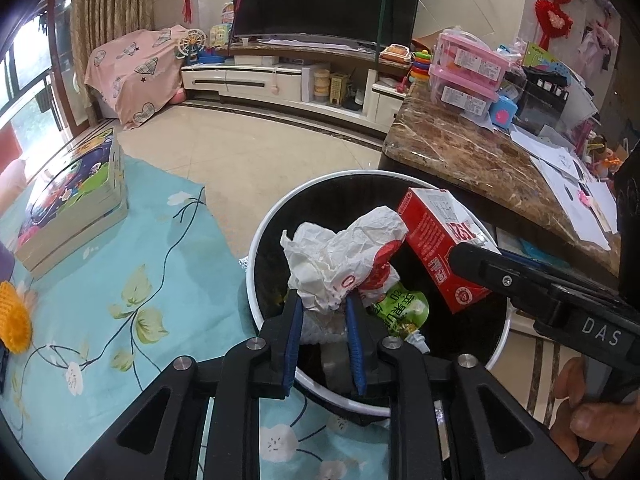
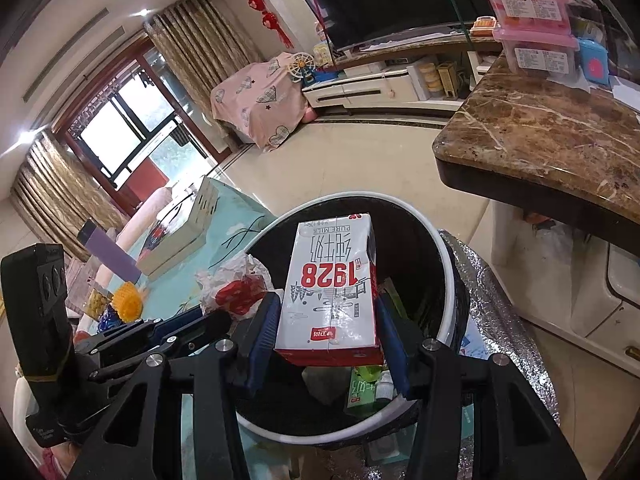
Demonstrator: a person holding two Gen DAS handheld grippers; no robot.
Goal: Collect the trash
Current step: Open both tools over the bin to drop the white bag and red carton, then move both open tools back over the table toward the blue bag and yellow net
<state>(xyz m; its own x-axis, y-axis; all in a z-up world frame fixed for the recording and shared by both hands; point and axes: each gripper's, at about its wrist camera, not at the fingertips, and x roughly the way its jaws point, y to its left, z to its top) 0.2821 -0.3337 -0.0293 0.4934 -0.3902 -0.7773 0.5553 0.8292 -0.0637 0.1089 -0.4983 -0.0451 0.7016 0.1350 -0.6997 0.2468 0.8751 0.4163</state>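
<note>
Both hands are working on the dropping step: the trash is already picked up and is hanging over the trash can [image 1: 256, 280], a black can with a white rim that is standing on the floor beside the blue flowered mat [image 1: 120, 280].

The left claw [image 1: 322, 312] is holding a crumpled white wrapper [image 1: 336, 256] with red marks on it. The blue pads [image 1: 294, 340] are sitting on both sides of the wrapper's lower end, so the claw is pinching it, though the grip looks light. The wrapper is sitting over the middle of the can's mouth.

The right claw [image 2: 328, 344] is pinching a red and white milk carton [image 2: 332, 292] by its two sides. The carton is poking out over the can, near the rim on the side of the brown marble bench [image 2: 552, 136].

Down inside the can a green pouch [image 1: 400, 312] with a small spout is already lying there.

Next, I think each claw needs to spread its pads so the wrapper and the carton fall in. Both things look like they are already over the hole, so no big reach seems needed. The carton is close to the rim, so it may be safer to bring it a little toward the middle first.
</note>
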